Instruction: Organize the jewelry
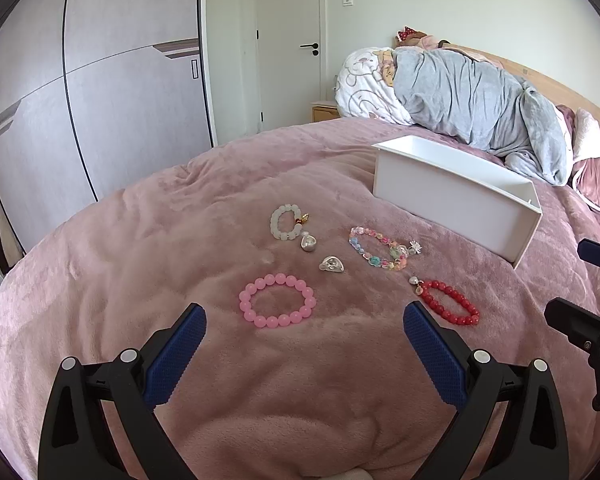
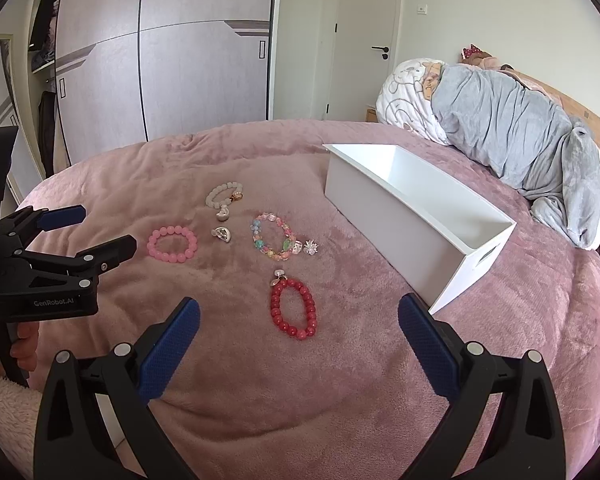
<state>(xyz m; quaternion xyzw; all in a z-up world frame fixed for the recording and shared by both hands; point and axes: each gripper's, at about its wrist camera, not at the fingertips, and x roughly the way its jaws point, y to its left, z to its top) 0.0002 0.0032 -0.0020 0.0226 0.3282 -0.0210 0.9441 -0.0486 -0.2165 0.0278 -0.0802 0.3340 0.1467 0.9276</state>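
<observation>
On the pink blanket [image 1: 180, 260] lie a pink bead bracelet [image 1: 277, 301], a red bead bracelet [image 1: 449, 307], a multicoloured bead bracelet [image 1: 376, 249], a white bead bracelet [image 1: 286, 222] and two silver ear pieces [image 1: 331, 264]. An empty white box [image 1: 456, 200] stands behind them on the right. My left gripper [image 1: 304, 322] is open just short of the pink bracelet. My right gripper [image 2: 298, 314] is open, with the red bracelet [image 2: 293, 308] between and beyond its fingers. The box also shows in the right wrist view [image 2: 412, 220].
A grey rolled duvet [image 1: 480, 100] and pillows lie at the bed's far right by the wooden headboard. A wardrobe [image 1: 100, 100] and a door [image 1: 288, 40] stand beyond the bed. A small silver flower ring [image 2: 311, 247] lies by the multicoloured bracelet.
</observation>
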